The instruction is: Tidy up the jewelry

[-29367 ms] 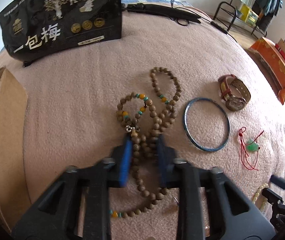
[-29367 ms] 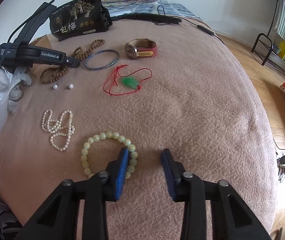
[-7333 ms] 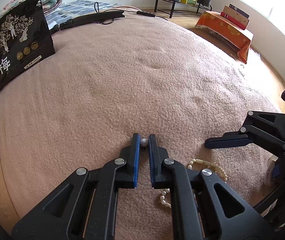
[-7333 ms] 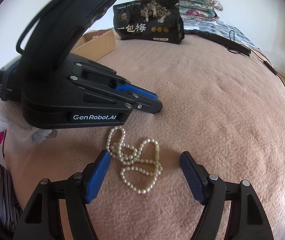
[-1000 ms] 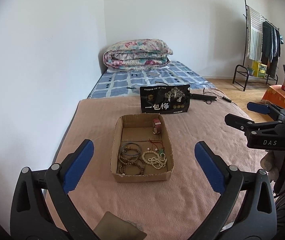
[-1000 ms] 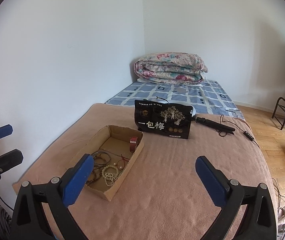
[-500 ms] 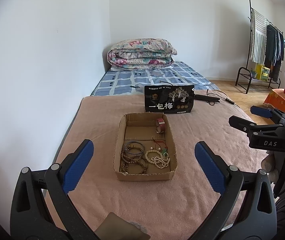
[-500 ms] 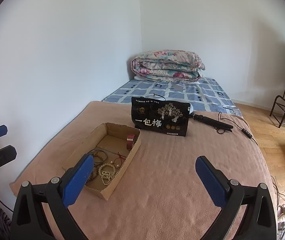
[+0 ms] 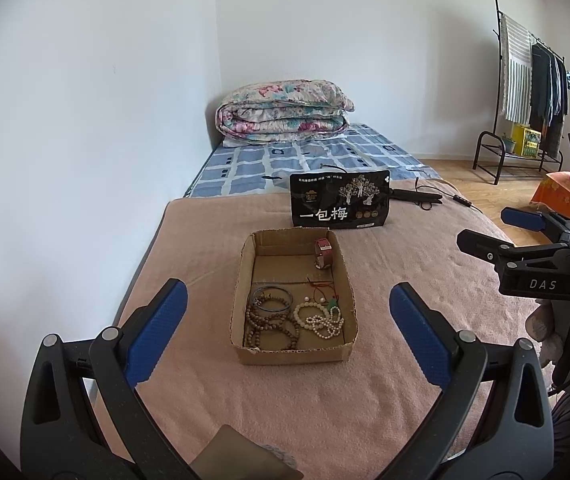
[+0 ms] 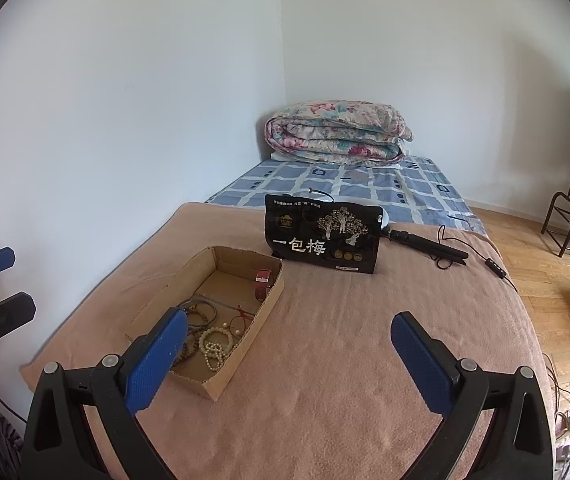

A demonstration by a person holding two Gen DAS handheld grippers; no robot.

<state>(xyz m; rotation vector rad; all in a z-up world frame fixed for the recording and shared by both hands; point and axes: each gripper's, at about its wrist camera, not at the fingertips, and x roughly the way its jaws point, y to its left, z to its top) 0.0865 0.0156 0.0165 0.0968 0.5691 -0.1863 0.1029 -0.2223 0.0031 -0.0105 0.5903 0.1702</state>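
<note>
A pink blanket (image 9: 385, 380) fills the lower half of both views, spread over a bed whose blue checked sheet (image 9: 305, 160) shows at centre. A rolled floral quilt (image 9: 285, 110) lies on the sheet against the white wall, upper centre in the left view and right of centre in the right view. A clothes rack (image 9: 533, 92) stands at the upper right of the left view.

The left gripper (image 9: 287, 336) takes up the bottom of its own view, jaws spread wide and holding nothing, its blue pads framing the box. The right gripper (image 10: 289, 360) sits likewise at the bottom of its view, jaws released and empty; it also shows at the right edge of the left view.

A black bag (image 9: 339, 204) with white characters stands upright at mid-frame, just beyond the box. A dark wand with a cable (image 10: 429, 246) lies to the bag's right.

The cardboard box (image 9: 241, 280) rests on the blanket at the centre of the left view, lower left of centre in the right view. All the jewelry lies inside it: brown wooden beads (image 9: 271, 324) at the near left, a blue bangle (image 9: 272, 303) just behind them, pale bead strands (image 9: 319, 318) at the near right, a red cord with a green pendant (image 9: 327, 294) behind those, and a red-strapped watch (image 9: 323, 254) against the far right wall.
</note>
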